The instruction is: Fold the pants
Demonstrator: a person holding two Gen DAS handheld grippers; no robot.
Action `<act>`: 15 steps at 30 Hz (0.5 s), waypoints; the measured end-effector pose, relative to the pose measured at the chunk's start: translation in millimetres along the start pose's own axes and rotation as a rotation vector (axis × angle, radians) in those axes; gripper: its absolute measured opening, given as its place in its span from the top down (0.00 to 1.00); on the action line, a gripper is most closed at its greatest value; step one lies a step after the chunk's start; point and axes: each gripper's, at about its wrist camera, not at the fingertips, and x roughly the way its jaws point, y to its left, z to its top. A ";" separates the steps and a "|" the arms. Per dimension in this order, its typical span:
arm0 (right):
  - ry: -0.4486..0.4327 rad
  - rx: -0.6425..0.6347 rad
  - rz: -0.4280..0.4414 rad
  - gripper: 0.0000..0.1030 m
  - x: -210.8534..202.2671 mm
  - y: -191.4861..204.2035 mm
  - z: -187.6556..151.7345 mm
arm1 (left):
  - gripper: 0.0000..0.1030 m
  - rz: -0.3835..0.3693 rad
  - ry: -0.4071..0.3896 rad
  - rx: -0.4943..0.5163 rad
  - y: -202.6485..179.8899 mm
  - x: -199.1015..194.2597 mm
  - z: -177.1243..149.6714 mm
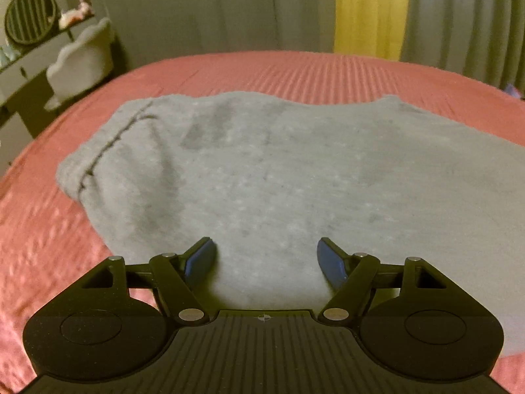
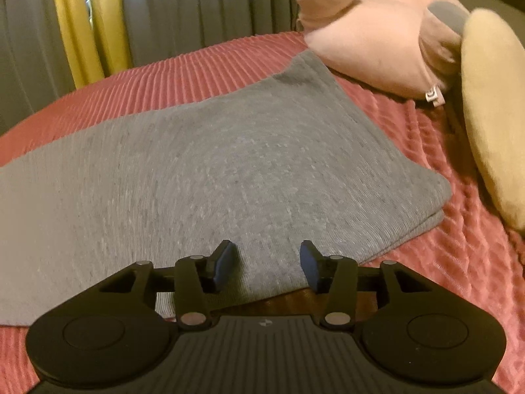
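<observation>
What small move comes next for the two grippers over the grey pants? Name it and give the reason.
Probably close both grippers on the near edge. The left gripper and right gripper are both open, jaws apart over the near edge of the grey pants, gripping nothing. The pants lie flat on the red bedspread, so another fold seems to need that edge pinched first.

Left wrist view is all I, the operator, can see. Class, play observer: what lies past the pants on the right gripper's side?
Observer: A pink plush toy lies on the red bedspread beyond the pants.
Operator: Anything beside it?
Observer: A yellow cushion, to the toy's right.
Operator: How does that end of the pants look?
Observer: Two stacked layers show at its edge.
Operator: And the right gripper?
Observer: Open, over the near edge.
</observation>
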 end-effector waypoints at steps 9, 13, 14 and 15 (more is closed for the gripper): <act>-0.013 -0.013 0.024 0.45 0.3 0.1 -2.6 | 0.16 0.018 -0.008 0.027 3.8 7.0 0.7; -0.034 -0.030 0.063 0.30 -0.3 1.1 -7.0 | 0.17 0.073 0.035 0.013 8.5 6.1 12.1; -0.037 -0.039 0.068 0.29 -0.4 1.5 -8.0 | 0.19 0.085 0.054 -0.009 11.2 3.9 17.5; -0.041 -0.045 0.071 0.28 -0.3 1.5 -8.6 | 0.20 0.096 0.077 -0.039 13.9 0.0 24.8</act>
